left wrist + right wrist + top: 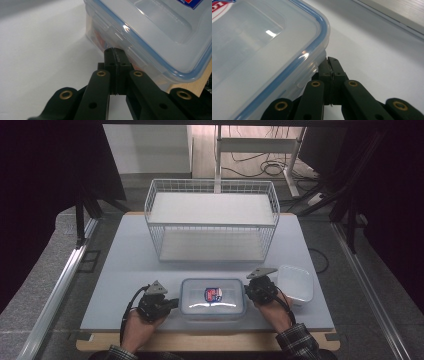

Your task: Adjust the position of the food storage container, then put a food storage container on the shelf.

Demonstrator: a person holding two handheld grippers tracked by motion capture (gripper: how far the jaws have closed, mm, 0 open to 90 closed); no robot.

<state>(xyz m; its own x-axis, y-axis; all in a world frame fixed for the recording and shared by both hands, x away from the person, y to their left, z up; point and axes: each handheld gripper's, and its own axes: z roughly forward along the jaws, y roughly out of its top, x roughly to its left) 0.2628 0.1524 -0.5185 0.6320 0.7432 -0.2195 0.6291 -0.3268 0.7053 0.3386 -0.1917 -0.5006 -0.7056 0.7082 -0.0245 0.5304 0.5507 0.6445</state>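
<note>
So there's a clear lidded container [213, 298] with a blue seal and a red-and-blue sticker on top, sitting near the front edge of the pale bench [125, 265], around 6 o'clock in the high view. The left hand-held gripper [172, 303] is at the box's 9 o'clock side, jaws clenched tight together with nothing between them. In the left gripper view the closed tips sit right up against the latch flap [117, 37] on that end; touching or only just short, I can't tell. The right hand-held gripper [248, 292] is at the box's 3 o'clock side, also clenched on nothing, and in the right gripper view its tips are tucked just under the lid's rim by the rounded corner [322, 27].

Just beside the right hand, at about 4 o'clock on the bench, there's a white lidless tub [295, 283]. Toward 12 o'clock stands a white wire basket rack [212, 222], well apart from the box.
</note>
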